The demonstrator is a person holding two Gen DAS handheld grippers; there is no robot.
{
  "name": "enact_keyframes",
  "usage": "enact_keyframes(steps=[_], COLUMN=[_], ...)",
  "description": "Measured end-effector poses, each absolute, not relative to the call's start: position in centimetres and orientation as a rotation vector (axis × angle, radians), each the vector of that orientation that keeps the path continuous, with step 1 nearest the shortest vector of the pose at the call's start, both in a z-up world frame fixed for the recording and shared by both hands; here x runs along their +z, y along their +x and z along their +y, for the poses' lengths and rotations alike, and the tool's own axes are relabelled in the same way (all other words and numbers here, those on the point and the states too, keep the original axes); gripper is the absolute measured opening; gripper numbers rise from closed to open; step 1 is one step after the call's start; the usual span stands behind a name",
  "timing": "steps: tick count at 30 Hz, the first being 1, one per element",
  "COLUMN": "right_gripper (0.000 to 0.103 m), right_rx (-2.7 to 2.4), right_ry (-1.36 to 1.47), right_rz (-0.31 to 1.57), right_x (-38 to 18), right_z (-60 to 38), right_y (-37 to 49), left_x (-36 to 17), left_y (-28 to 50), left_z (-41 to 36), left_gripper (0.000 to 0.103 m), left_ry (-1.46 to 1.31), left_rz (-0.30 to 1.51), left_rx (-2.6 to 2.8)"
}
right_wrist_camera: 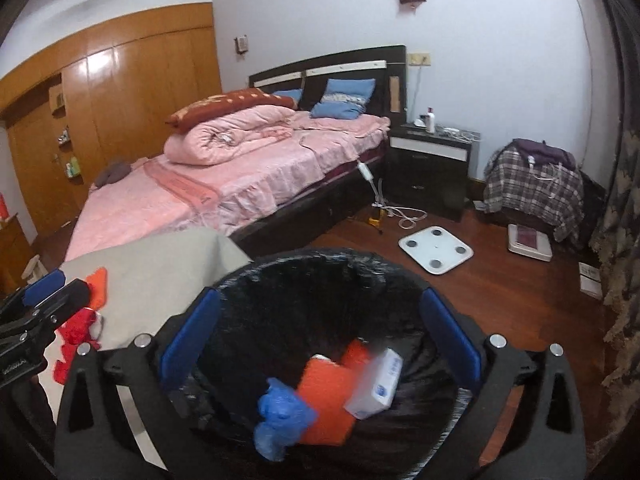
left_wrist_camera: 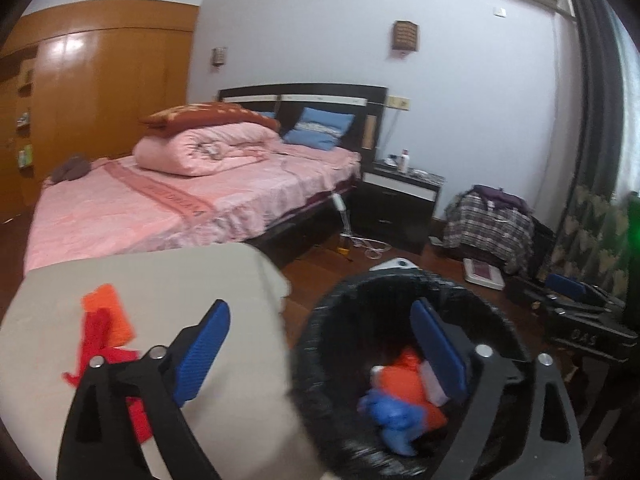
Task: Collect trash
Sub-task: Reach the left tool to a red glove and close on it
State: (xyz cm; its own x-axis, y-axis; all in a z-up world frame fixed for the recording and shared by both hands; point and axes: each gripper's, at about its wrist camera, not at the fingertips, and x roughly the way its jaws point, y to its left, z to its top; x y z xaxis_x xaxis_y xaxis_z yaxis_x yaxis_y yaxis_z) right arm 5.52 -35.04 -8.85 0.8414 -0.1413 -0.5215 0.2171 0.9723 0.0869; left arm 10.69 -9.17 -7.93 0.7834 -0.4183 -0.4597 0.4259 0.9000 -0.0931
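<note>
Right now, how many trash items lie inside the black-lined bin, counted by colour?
Orange flat packets: 2
Blue crumpled plastic bag: 1
White rectangular tissue pack: 1
Total in the black-lined bin: 4

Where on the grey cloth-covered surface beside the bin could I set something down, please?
The grey cloth surface is bare across its far and right side, between the bed and the black-lined bin. Its left part is crowded with orange and red scraps, by the left gripper. The bin already holds trash.
</note>
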Motion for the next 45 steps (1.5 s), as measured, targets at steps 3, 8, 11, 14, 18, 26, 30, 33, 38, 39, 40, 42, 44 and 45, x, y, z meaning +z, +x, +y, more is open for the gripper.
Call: enact_keyframes(steps=[3, 8, 11, 14, 18, 26, 30, 33, 38, 39, 40, 42, 44, 45], right_gripper=[0.098, 0.098, 0.098, 0.098, 0.098, 0.098, 0.098, 0.098, 0.098, 0.098, 0.098, 0.098, 0.098, 0.098], right_rx=[-0.142, -0.035, 0.041, 0.110, 0.188, 0.249, 0.247, 0.237, 0.231, 0.232, 0.232, 0.233, 0.233, 0.232], right_ry=[0.132, 0.114, 0.096, 0.073, 0.052, 0.014, 0.021, 0.025, 0.027, 0.023, 0.020, 0.017, 0.019, 0.019], right_rz=[0.547, 0.559, 0.560, 0.568, 0.586, 0.620, 0.619, 0.620, 0.632, 0.632, 0.632, 0.634, 0.637, 0.639], right_x=[-8.8, -8.6, -8.6, -8.8, -9.3, -10.6, -10.9, -11.2, -11.9, -12.0, -12.1, -12.2, -12.3, -12.3], right_z=[-32.9, -28.4, -25.1, -21.8, -17.8, -13.4, -13.0, -13.2, -13.5, -13.5, -13.5, -13.5, -13.5, -13.5], right_y=[5.9, 6.9, 7.7, 8.5, 9.7, 11.3, 12.0, 12.3, 12.8, 12.9, 12.9, 13.0, 13.1, 13.1], left_x=[-7.9, -8.3, -8.7, -9.3, -10.0, -12.0, -13.6, -14.8, -16.4, -16.8, -17.2, -18.0, -18.7, -18.9], left_y=[10.3, 9.1, 8.6, 8.2, 8.1, 8.7, 9.4, 10.0, 10.9, 11.1, 11.3, 11.7, 12.0, 12.2], left_z=[-6.3, -1.1, 2.0, 4.8, 7.9, 10.5, 10.0, 9.1, 7.7, 7.4, 7.1, 6.5, 6.1, 6.0], left_gripper=[0.093, 0.093, 0.093, 0.093, 0.093, 0.092, 0.089, 0.086, 0.080, 0.079, 0.077, 0.075, 0.066, 0.061], left_ry=[0.021, 0.035, 0.043, 0.040, 0.026, -0.013, -0.020, -0.025, -0.033, -0.041, -0.044, -0.038, -0.040, -0.036], left_rz=[0.487, 0.485, 0.490, 0.499, 0.509, 0.551, 0.580, 0.612, 0.661, 0.676, 0.690, 0.721, 0.753, 0.768], left_rx=[-0.386, -0.259, -0.183, -0.113, -0.040, 0.005, -0.022, -0.054, -0.085, -0.094, -0.101, -0.108, -0.120, -0.123])
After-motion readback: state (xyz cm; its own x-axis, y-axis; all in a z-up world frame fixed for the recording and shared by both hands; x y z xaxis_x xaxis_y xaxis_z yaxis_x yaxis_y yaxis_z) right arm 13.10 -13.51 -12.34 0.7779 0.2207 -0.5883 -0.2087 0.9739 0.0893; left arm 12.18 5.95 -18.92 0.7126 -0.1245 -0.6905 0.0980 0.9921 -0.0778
